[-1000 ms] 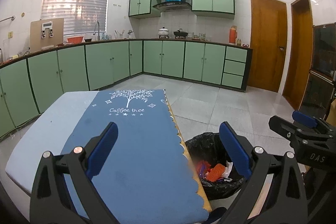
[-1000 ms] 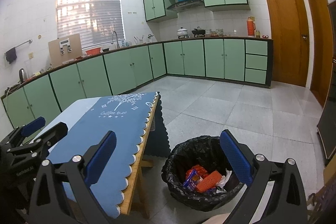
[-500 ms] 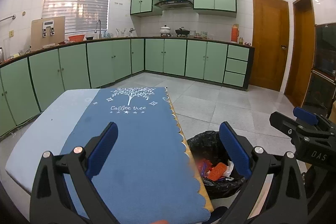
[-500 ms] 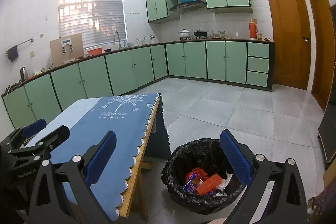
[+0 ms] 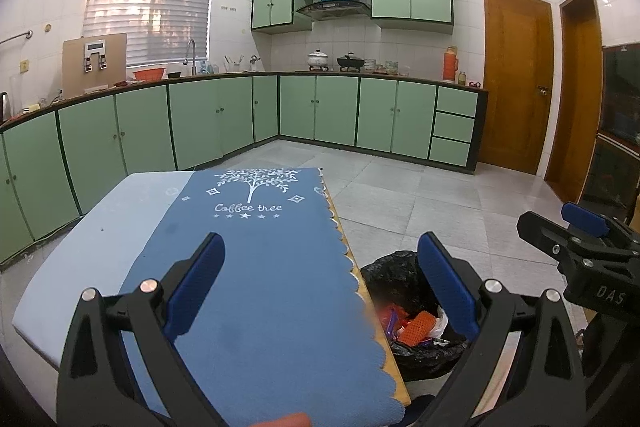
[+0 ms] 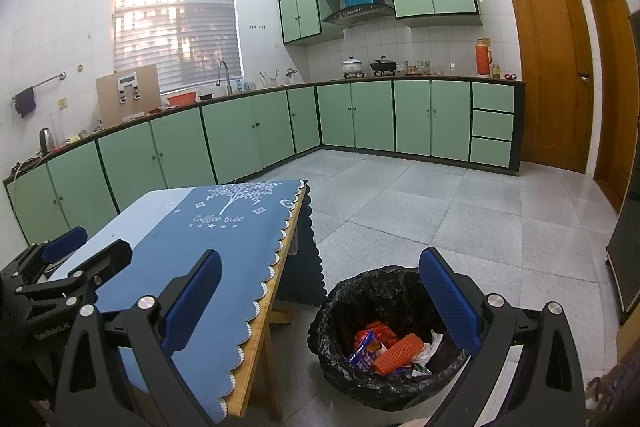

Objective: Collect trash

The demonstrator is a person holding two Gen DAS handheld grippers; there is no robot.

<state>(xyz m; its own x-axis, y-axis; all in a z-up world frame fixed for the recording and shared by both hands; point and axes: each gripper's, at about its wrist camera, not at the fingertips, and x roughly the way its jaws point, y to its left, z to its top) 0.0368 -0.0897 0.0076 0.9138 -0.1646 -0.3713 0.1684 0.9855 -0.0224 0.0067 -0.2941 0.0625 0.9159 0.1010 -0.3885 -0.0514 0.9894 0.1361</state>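
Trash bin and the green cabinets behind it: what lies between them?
Only bare grey floor tiles between the trash bin and the cabinets, shown in the right wrist view.

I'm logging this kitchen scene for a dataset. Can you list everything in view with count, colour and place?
table: one, wooden, left of bin
tablecloth: one, blue, on table
bin: one, black bag lining, on floor
trash: several pieces, orange, red, white, in bin
cabinets: many, green, along walls
doors: two, wooden, right wall
flask: one, orange, on counter
left gripper: open, empty
right gripper: open, empty
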